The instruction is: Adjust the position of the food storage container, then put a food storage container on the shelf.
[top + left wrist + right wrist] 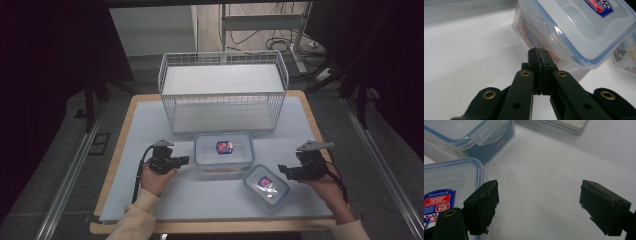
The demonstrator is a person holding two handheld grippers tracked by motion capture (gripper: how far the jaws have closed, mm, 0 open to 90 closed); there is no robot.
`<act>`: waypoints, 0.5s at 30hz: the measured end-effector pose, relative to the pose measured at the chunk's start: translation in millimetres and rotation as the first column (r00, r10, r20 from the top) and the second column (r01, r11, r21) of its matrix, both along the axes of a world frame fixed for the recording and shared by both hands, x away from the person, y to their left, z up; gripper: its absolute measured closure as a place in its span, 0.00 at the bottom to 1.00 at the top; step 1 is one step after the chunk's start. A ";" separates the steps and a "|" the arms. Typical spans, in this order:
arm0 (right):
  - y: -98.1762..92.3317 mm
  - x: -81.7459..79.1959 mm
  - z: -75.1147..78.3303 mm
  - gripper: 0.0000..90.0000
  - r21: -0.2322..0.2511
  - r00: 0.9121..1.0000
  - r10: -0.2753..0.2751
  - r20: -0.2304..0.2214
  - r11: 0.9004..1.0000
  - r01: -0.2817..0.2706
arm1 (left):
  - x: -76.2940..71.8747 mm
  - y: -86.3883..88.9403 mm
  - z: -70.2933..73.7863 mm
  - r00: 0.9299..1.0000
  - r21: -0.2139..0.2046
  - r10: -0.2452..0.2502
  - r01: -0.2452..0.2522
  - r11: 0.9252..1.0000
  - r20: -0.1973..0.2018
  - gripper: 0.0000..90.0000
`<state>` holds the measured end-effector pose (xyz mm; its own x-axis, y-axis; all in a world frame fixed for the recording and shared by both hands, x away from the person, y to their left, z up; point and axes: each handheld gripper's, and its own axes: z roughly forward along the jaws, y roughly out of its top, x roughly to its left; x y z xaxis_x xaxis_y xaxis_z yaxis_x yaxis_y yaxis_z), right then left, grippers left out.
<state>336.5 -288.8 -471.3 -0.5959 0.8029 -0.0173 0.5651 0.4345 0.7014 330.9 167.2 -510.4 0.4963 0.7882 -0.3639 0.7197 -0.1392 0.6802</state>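
Two clear lidded containers on the pale table mat (150, 200), one wire basket (223, 92) behind them, two grippers. Larger container (223, 155) at centre, long axis running left to right, just in front of the basket. Smaller container (266, 186) near its right front corner, turned diagonally. Left gripper (184, 160) pinched closed, empty, tips near the larger container's left wall. Right gripper (283, 171) spread wide, empty, just beside the smaller container's right edge.

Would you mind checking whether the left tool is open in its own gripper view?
No, the left tool has its jaws pressed together beside the large container.
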 end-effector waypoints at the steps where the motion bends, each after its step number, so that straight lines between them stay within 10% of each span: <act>1: 0.0 0.0 -0.2 0.17 -0.001 1.000 0.002 0.001 1.000 -0.002 | -3.3 1.7 2.4 1.000 0.031 0.003 -0.004 1.000 0.025 1.00; 10: -2.5 -0.5 -0.1 0.18 0.006 1.000 -0.011 0.028 1.000 0.011 | -6.6 8.0 6.6 1.000 -0.001 -0.005 0.005 1.000 0.028 0.98; 15: -1.2 -0.4 3.2 0.18 0.028 0.999 -0.005 0.049 1.000 0.003 | -8.9 9.3 8.9 0.997 -0.001 0.052 -0.052 0.999 0.053 0.62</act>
<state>336.2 -289.9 -468.1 -0.5917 0.8058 -0.0236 0.5315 0.4119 0.7401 322.0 176.5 -501.5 0.4731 0.8138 -0.3374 0.6888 -0.1029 0.7176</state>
